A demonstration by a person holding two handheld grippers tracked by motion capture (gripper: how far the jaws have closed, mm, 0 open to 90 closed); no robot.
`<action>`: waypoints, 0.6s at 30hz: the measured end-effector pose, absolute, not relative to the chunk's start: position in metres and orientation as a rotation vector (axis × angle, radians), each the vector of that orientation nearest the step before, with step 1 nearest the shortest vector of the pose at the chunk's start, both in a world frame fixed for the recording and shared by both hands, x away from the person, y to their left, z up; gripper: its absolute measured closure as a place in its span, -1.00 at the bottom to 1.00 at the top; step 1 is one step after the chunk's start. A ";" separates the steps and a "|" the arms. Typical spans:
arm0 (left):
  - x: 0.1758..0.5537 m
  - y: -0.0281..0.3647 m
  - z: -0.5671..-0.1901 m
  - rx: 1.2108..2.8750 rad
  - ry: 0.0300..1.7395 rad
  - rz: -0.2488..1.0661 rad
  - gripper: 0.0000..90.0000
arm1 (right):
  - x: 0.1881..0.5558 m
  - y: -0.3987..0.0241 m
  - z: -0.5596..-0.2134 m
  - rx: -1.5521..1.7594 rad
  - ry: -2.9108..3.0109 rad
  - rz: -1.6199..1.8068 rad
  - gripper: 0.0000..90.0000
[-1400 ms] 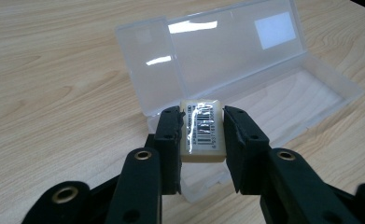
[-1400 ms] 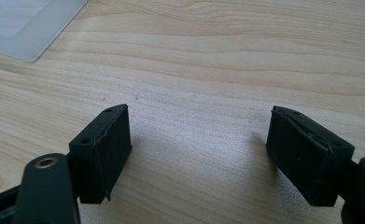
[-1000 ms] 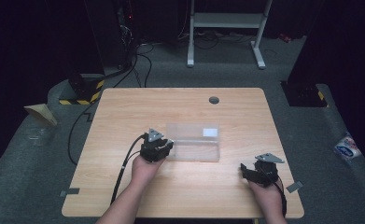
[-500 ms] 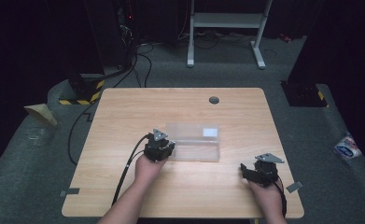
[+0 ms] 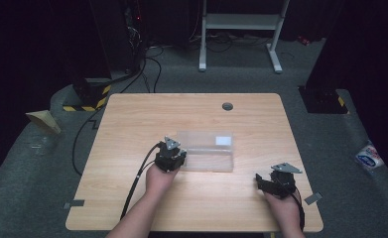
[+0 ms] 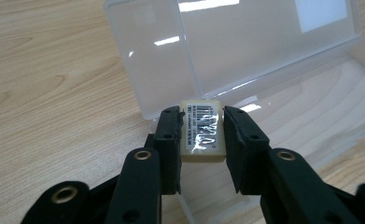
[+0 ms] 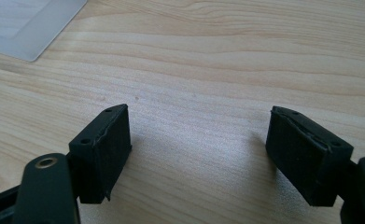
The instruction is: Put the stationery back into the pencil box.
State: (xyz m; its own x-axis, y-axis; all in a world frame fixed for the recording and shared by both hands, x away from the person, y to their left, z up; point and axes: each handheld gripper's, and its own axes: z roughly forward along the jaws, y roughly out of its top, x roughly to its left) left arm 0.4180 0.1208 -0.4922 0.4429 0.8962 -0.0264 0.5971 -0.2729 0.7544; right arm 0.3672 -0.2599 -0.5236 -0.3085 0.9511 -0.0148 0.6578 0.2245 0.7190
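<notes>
A clear plastic box [image 5: 206, 151] lies open in the middle of the wooden table [image 5: 132, 124], its lid [image 6: 245, 42] tipped back with a white sticker on it. My left gripper [image 5: 170, 156] is at the box's left end. In the left gripper view my left gripper [image 6: 201, 119] is shut on a small cream block [image 6: 203, 135] wrapped in film, with a barcode label on top, held just over the box's near-left corner. My right gripper [image 5: 263, 182] rests near the table's front right, open, with bare wood between the jaws [image 7: 196, 140].
A round grommet hole [image 5: 227, 106] sits near the table's far edge. The left gripper's black cable [image 5: 137, 181] trails back toward the front edge. A corner of the clear box [image 7: 26, 23] shows at the upper left of the right gripper view.
My left gripper has edged slightly right, toward the box, still holding the block. The right gripper has stayed where it was.
</notes>
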 end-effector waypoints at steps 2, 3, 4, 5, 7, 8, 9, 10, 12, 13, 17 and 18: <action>0.418 0.120 -0.494 1.993 1.252 0.535 0.50 | 0.367 -0.260 -0.524 1.479 2.047 0.855 -0.52; 0.418 0.119 -0.494 1.997 1.251 0.533 0.50 | 0.367 -0.260 -0.524 1.479 2.048 0.856 -0.52; 0.418 0.118 -0.495 2.002 1.248 0.538 0.50 | 0.367 -0.260 -0.524 1.479 2.048 0.856 -0.52; 0.418 0.118 -0.495 2.004 1.249 0.537 0.50 | 0.367 -0.260 -0.524 1.479 2.048 0.856 -0.52; 0.418 0.117 -0.496 2.002 1.256 0.539 0.50 | 0.367 -0.260 -0.524 1.479 2.048 0.856 -0.52; 0.418 0.117 -0.496 2.007 1.253 0.543 0.50 | 0.367 -0.260 -0.524 1.479 2.048 0.856 -0.52; 0.418 0.117 -0.497 2.010 1.251 0.544 0.50 | 0.367 -0.260 -0.524 1.480 2.047 0.855 -0.52; 0.418 0.117 -0.497 2.010 1.252 0.542 0.50 | 0.367 -0.260 -0.524 1.479 2.047 0.855 -0.52; 0.417 0.116 -0.497 2.013 1.253 0.547 0.50 | 0.367 -0.260 -0.524 1.480 2.045 0.855 -0.51; 0.417 0.116 -0.497 2.014 1.252 0.551 0.50 | 0.367 -0.260 -0.524 1.480 2.045 0.854 -0.51; 0.416 0.115 -0.498 2.022 1.248 0.557 0.50 | 0.367 -0.260 -0.524 1.480 2.044 0.854 -0.51; 0.416 0.115 -0.498 2.022 1.248 0.557 0.50 | 0.367 -0.260 -0.524 1.480 2.045 0.854 -0.51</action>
